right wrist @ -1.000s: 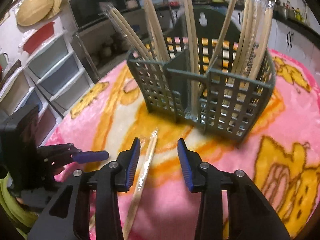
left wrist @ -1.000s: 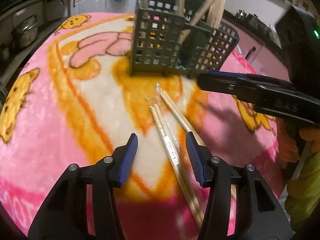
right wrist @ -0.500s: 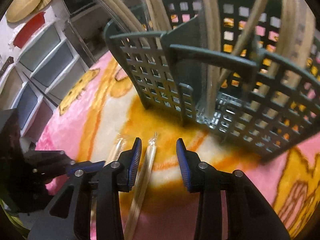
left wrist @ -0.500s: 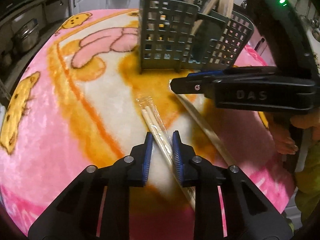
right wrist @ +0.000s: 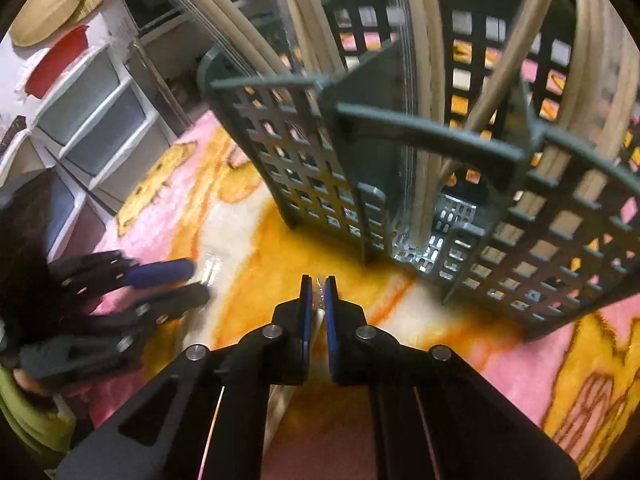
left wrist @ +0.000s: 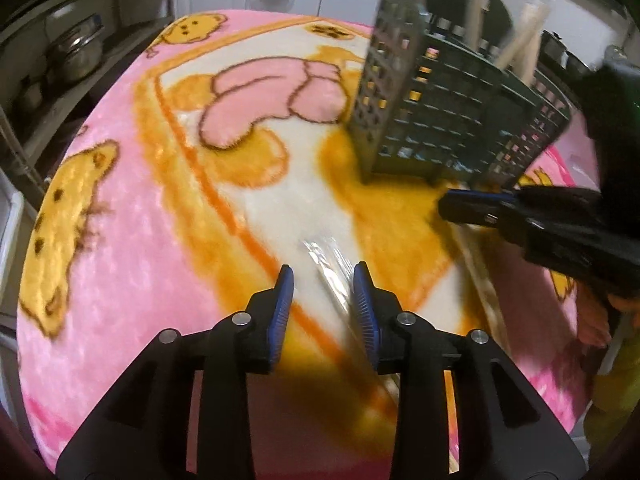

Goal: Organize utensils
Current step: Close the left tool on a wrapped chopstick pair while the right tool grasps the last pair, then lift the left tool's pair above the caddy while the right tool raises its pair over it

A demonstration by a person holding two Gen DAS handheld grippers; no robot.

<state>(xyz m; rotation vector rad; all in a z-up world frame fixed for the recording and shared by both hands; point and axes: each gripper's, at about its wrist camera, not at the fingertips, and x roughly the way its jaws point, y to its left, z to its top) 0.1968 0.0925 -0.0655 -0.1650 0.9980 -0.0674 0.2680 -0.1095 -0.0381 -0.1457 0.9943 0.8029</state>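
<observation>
Pinching one wrapped chopstick pair [right wrist: 316, 312] in my right gripper [right wrist: 319, 300] beside the green caddy [right wrist: 420, 184]; only my left camera is showing my left gripper [left wrist: 322, 294] spread around another wrapped pair [left wrist: 332, 276] lying on the blanket [left wrist: 160, 240].

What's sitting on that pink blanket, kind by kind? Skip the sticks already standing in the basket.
Grippers: 2 (left gripper open, right gripper shut)
Wrapped chopstick packs lying down: 2 (left pack between the open fingers, right pack clamped)
Green basket: 1
Total: 5
</observation>
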